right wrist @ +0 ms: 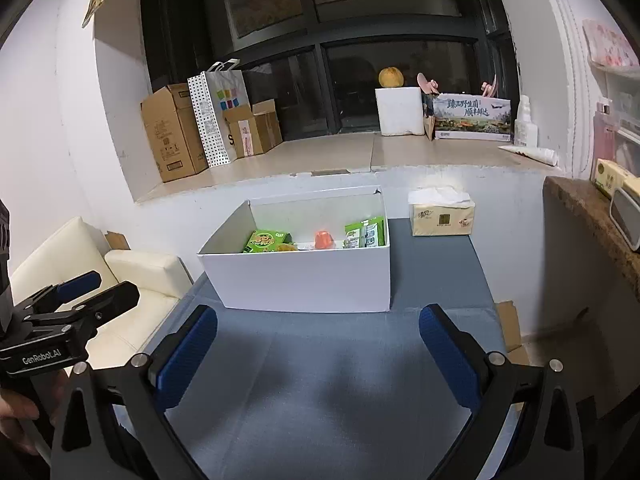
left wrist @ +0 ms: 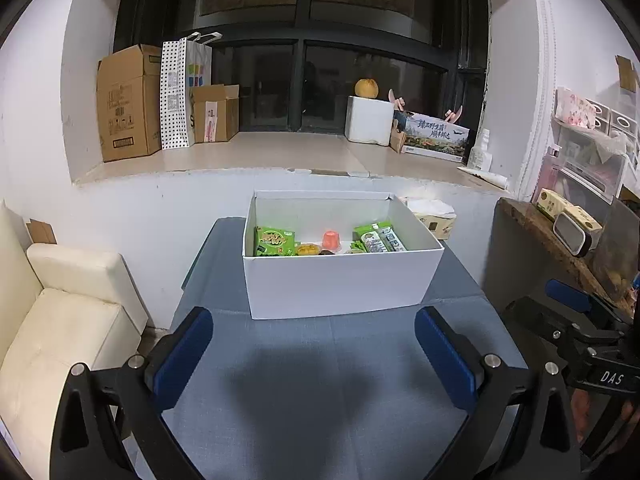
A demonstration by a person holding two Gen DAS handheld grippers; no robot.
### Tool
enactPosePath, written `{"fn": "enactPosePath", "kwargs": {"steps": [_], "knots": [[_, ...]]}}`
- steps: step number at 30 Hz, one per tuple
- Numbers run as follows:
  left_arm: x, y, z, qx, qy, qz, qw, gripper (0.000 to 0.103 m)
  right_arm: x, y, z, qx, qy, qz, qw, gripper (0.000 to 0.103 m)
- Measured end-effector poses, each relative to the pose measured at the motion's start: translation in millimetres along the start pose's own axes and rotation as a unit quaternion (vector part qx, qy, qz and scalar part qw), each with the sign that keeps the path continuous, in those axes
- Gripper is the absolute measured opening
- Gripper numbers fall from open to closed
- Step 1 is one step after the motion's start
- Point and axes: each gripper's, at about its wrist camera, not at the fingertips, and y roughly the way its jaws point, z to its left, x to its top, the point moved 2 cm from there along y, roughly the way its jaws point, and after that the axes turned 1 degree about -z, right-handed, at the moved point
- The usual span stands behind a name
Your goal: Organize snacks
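Two grippers, both empty. My left gripper (left wrist: 314,354) hangs over the blue-grey tablecloth (left wrist: 320,400) with its blue pads (left wrist: 182,356) spread wide, nothing between them. My right gripper (right wrist: 318,356) is spread just as wide above the same cloth, also holding nothing.

Snacks sit inside the open white box (left wrist: 340,280), which stands on the table ahead of both grippers, well apart from the fingertips. Contents seen over the near wall: green snack packet (left wrist: 275,242) at the left end, small yellow-orange item (left wrist: 307,249) beside it, orange jelly cup (left wrist: 331,240) near the middle, green-and-white packets (left wrist: 378,238) at the right end. Lower parts of all are hidden by the box wall.

Tissue pack (right wrist: 440,218) stands on the table to the right of the box, at the far edge. Cream sofa (left wrist: 60,320) lies left of the table. Windowsill behind carries cardboard boxes (left wrist: 128,104) and a white foam box (left wrist: 370,120).
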Motion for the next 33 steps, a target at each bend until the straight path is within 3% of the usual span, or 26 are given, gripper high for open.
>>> {"fn": "enactPosePath", "kwargs": {"steps": [33], "knots": [[-0.1, 2.5, -1.0, -0.009, -0.002, 0.006, 0.9999, 0.103, -1.9, -2.6, 8.3, 0.018, -0.014, 0.002, 1.0, 0.103]]}}
